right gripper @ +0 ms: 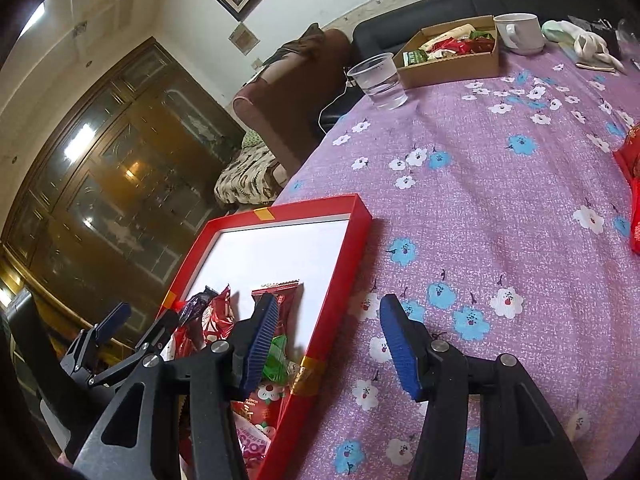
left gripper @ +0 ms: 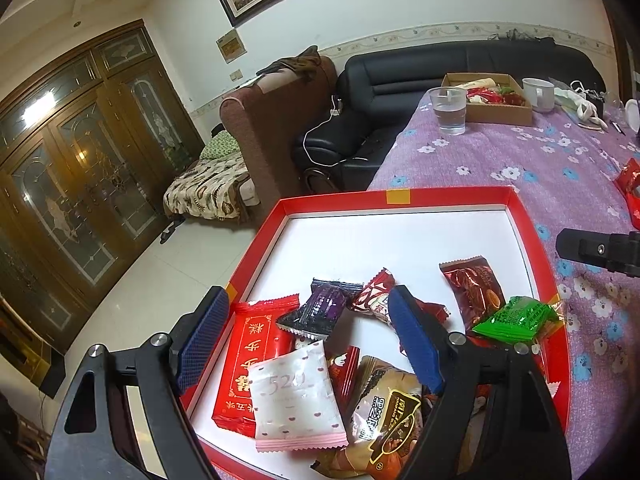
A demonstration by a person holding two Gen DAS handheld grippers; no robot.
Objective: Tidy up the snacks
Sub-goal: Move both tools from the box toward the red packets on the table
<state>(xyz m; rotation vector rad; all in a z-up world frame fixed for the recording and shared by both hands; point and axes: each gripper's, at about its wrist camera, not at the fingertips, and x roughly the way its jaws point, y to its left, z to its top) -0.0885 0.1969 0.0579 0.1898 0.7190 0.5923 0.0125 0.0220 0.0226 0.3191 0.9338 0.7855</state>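
A red box with a white floor (left gripper: 400, 236) sits at the table's left edge and holds several wrapped snacks: a red packet (left gripper: 252, 360), a white-pink packet (left gripper: 296, 404), a dark purple one (left gripper: 320, 308), a brown one (left gripper: 476, 292) and a green one (left gripper: 516, 318). My left gripper (left gripper: 308, 320) is open and empty just above the snacks. My right gripper (right gripper: 326, 328) is open and empty, hovering over the box's right wall (right gripper: 340, 280) and the purple cloth. The left gripper's fingers (right gripper: 116, 320) show in the right wrist view.
A purple flowered tablecloth (right gripper: 480, 180) covers the table. At the far end stand a plastic cup of water (right gripper: 378, 80), a cardboard box of snacks (right gripper: 452, 52) and a white mug (right gripper: 520, 32). A red packet (right gripper: 630, 176) lies at the right edge.
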